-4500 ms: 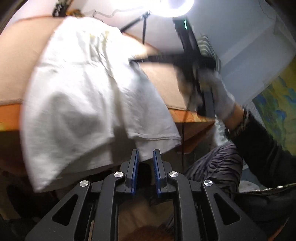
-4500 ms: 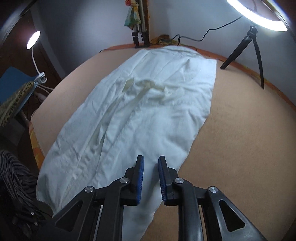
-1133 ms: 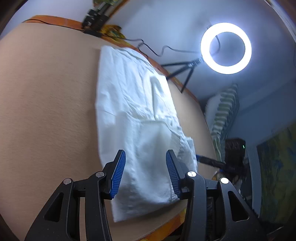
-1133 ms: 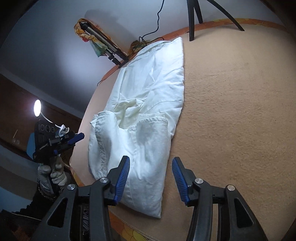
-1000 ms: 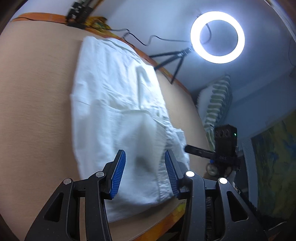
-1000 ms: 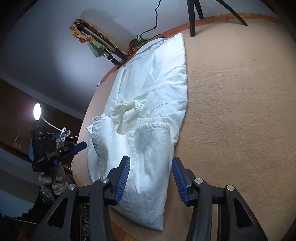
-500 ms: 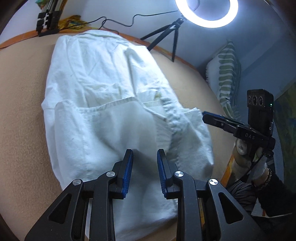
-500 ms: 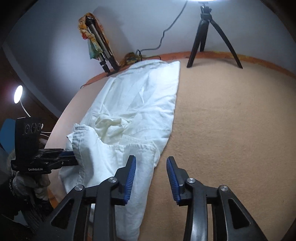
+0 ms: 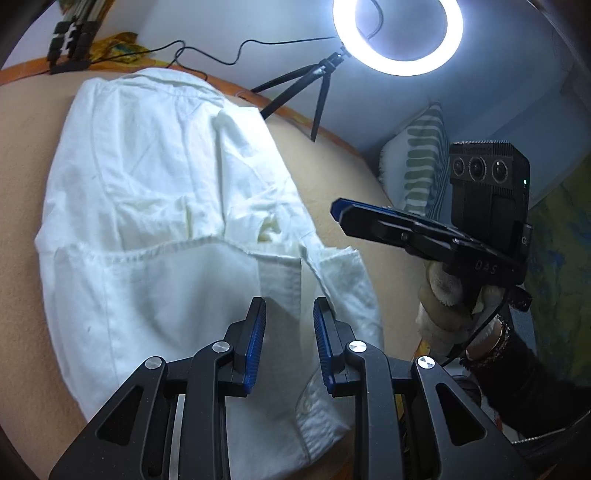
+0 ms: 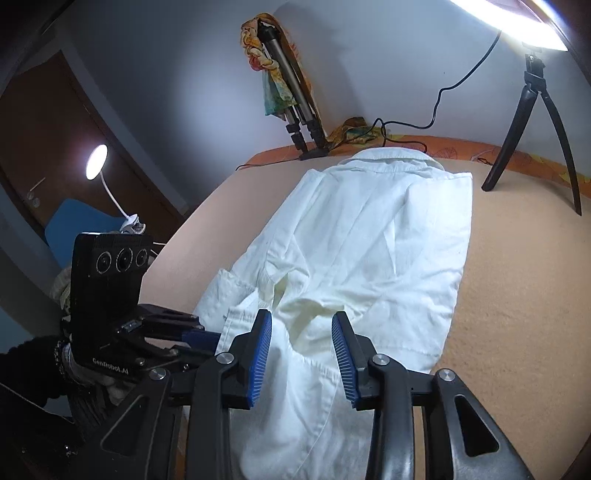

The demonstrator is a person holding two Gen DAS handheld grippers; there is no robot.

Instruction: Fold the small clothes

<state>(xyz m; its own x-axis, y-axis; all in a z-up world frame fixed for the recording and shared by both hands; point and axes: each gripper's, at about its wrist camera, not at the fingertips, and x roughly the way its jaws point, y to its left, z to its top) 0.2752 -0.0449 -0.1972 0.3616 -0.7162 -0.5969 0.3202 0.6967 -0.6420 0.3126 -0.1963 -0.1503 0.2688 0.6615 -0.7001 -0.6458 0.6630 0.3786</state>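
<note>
White shirt (image 10: 373, 251) flat on bed (image 10: 517, 295); left gripper (image 9: 289, 345) and right gripper (image 10: 301, 354) hover, jaws parted, empty.

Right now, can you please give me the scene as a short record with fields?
garment: white garment, lying lengthwise on the tan surface, near end bunched
left gripper: jaws apart, over the near end, nothing pinched
right gripper: jaws apart, nothing held
lighting: ring light on a tripod at the far edge
</note>
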